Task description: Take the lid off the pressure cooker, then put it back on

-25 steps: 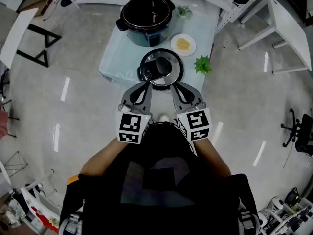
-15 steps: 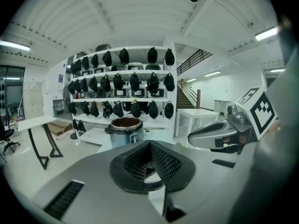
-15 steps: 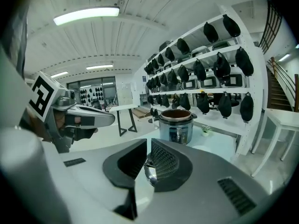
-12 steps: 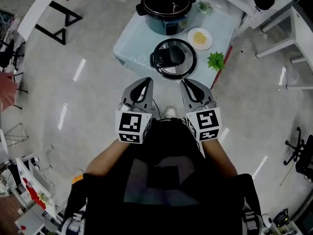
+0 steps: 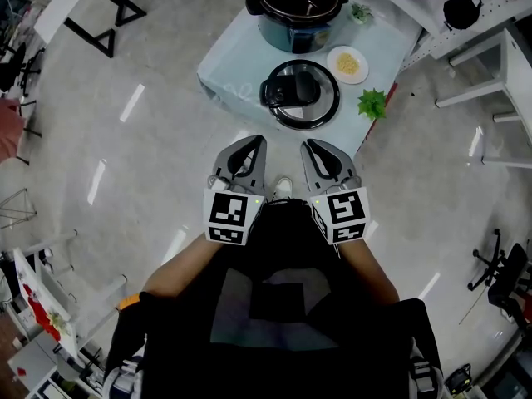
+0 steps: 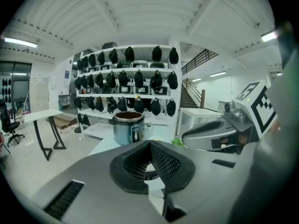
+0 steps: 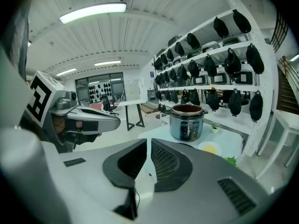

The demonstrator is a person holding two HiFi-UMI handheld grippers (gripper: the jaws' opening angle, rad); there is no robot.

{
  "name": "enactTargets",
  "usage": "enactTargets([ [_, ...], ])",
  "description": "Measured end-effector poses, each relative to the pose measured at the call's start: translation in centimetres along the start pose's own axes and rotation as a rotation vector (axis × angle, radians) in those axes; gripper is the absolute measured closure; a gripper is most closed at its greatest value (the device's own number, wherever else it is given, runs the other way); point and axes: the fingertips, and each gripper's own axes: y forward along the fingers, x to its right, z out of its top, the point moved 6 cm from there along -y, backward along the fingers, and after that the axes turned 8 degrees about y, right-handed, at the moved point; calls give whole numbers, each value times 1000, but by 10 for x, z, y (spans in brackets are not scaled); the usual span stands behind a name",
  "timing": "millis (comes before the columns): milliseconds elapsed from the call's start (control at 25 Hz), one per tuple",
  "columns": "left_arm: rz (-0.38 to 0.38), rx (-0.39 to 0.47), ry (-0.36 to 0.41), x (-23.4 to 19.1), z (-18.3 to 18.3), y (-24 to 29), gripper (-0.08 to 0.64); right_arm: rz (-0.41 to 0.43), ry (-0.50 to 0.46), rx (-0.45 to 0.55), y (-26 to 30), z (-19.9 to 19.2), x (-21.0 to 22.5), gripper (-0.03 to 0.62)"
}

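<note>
Claws (image 5: 257,141) (image 5: 307,145) retreated; lid (image 5: 299,95) handle points left.

No legible text or numbers anywhere.

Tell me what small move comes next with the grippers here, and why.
Probably bring both grippers forward to the table and open them. The lid lies flat on the table in front of the open pressure cooker, while the left gripper and right gripper hang short of the table edge, both shut and empty.
</note>
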Motion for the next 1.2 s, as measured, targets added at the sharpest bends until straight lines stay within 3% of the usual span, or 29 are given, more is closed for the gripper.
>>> enactTargets([
  [1200,14,22,-3,-4,-3,-18,552,-9,-3,1,-3,-1,-16,549],
])
